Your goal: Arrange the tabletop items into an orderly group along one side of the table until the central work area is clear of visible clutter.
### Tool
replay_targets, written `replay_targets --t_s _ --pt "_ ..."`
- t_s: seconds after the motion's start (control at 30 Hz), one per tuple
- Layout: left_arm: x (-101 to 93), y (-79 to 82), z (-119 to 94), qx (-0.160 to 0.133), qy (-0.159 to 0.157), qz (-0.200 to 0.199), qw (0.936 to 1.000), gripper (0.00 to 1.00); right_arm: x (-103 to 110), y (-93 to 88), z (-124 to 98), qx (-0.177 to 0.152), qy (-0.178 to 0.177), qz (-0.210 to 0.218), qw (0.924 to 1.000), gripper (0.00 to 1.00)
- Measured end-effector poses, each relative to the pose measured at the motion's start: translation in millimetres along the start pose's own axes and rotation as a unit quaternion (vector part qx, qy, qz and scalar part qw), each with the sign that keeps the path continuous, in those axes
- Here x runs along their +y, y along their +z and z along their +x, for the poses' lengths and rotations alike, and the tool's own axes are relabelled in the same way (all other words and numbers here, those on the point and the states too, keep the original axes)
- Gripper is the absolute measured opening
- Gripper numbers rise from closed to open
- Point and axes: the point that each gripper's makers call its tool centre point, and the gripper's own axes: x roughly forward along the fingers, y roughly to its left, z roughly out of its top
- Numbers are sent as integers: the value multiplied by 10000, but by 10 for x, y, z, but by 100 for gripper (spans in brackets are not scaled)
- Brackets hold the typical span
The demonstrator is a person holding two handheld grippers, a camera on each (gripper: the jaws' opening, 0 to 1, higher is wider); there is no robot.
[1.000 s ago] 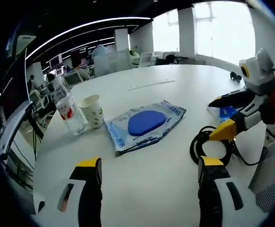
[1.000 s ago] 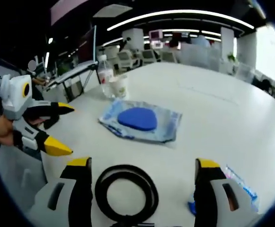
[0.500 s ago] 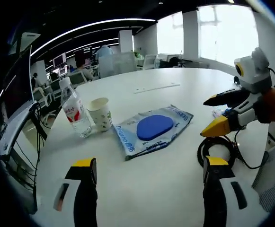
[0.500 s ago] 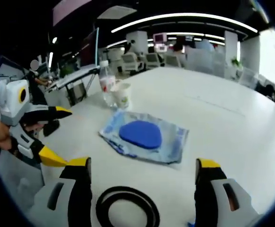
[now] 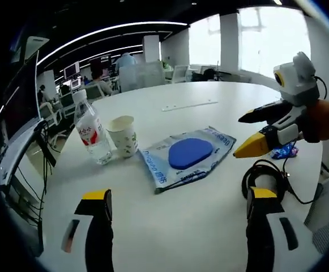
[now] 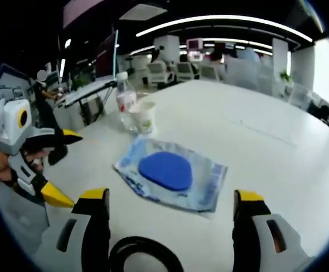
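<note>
Two grippers hover over the white table [image 5: 170,232] with jaws spread and empty: the left gripper [image 5: 178,199] at 6 o'clock in its own view, the right gripper [image 6: 170,198] likewise in its own. Near the right gripper's jaws, a coiled black cable [image 5: 266,175] lies at 4 o'clock in the left gripper view, and just past it a clear packet holding a blue pad [image 5: 189,154] sits mid-table. Farther off at 10 o'clock stand a paper cup [image 5: 123,136] and a water bottle [image 5: 90,130], just beside each other, while a small blue wrapper [image 5: 283,151] lies at 3 o'clock.
</note>
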Motion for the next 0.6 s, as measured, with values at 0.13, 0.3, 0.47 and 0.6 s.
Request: replay_targets --t_s 0.13,0.3,0.47,0.6 --pt "36 -32 44 89 -9 1 10000 99 -43 26 45 30 -20 5 10000 88" --pt "54 -42 109 140 -41 -36 9999 99 -102 -12 99 157 -46 27 9999 87" --pt "68 -44 180 201 -61 -31 9998 99 -132 -11 130 184 -64 32 9998 87" --pt "97 -24 227 204 -50 -40 9998 99 -139 9 158 183 -56 52 9998 87"
